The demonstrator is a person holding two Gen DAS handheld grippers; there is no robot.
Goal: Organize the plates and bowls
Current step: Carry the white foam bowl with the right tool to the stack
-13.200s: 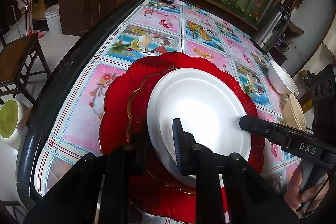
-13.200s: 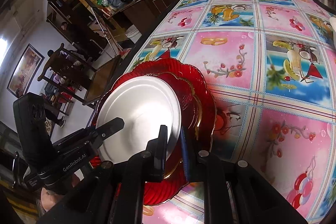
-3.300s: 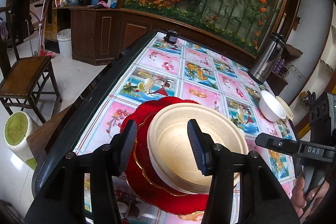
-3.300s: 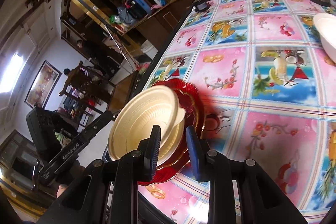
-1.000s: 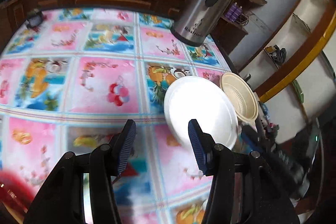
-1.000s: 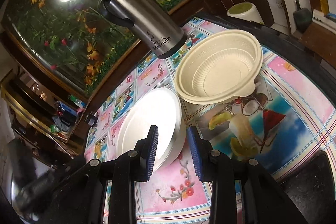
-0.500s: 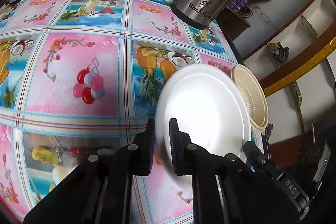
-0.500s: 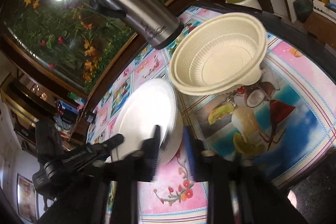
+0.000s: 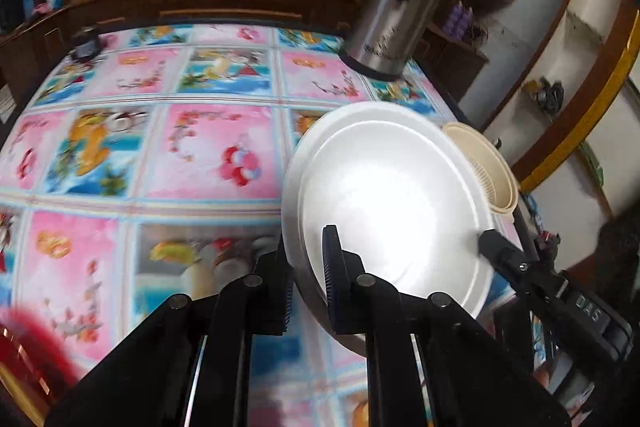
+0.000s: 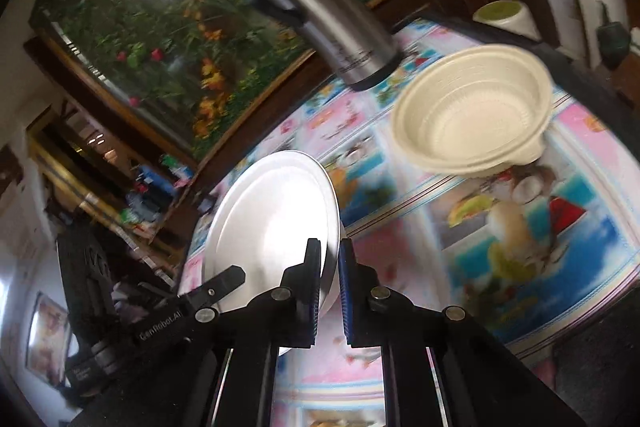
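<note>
Two black fingers of the left tool (image 9: 308, 279) are pinching the near rim of a round white foam bowl (image 9: 392, 203) in the left wrist view, one finger inside and one outside. The bowl is tilting above the table (image 9: 168, 155), which is wearing a pink and blue fruit-print cloth. A cream ribbed plastic bowl (image 9: 490, 163) is sitting just behind the white one, near the table's right edge. A tall stainless steel thermos (image 9: 396, 7) is standing further back. The right tool (image 9: 504, 255) is reaching in at the white bowl's right rim.

Turning to the right wrist view, the right tool (image 10: 330, 283) is clamping narrowly on the white foam bowl (image 10: 276, 215) at its edge. The left tool (image 10: 224, 283) is meeting the opposite rim. The cream bowl (image 10: 472, 115) is lying apart to the right, beside the thermos (image 10: 320, 15).
</note>
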